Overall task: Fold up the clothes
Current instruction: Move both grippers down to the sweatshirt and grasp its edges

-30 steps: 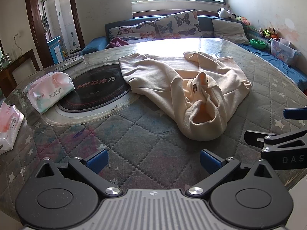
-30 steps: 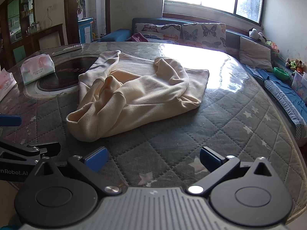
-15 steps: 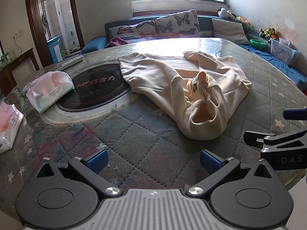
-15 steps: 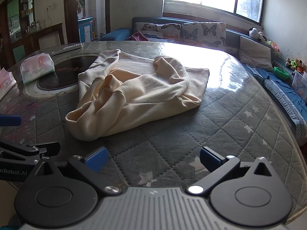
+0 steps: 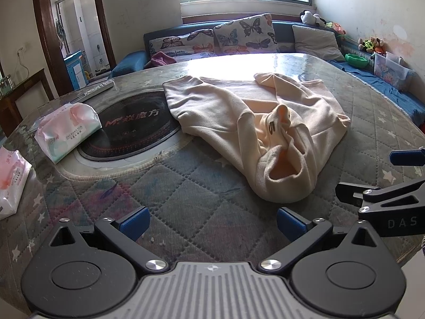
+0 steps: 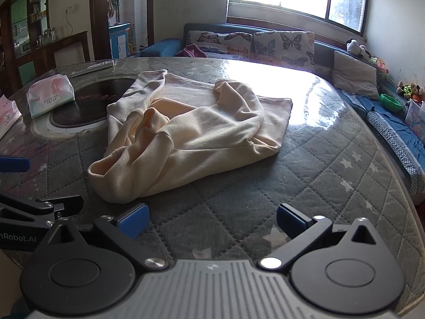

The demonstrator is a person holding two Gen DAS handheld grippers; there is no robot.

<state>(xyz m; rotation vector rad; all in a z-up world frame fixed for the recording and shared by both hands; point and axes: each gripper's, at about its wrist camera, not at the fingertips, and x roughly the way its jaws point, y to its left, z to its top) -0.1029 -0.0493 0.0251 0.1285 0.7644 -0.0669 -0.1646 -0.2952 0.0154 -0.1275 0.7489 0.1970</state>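
A cream sweatshirt (image 5: 255, 127) lies crumpled in a heap on the round quilted table (image 5: 186, 191); it also shows in the right wrist view (image 6: 191, 133). My left gripper (image 5: 212, 220) is open and empty, low over the near table edge, short of the garment. My right gripper (image 6: 212, 219) is open and empty, just short of the garment's near cuff. The right gripper's side shows at the far right of the left wrist view (image 5: 385, 196).
Two tissue packs (image 5: 67, 130) (image 5: 12, 178) lie at the left by a black round hotplate (image 5: 130, 130) set in the table. A sofa with butterfly cushions (image 5: 228, 37) stands behind. Toys and a box (image 5: 390, 66) sit at the right.
Both grippers have crept slightly forward toward the garment. The garment has not moved.
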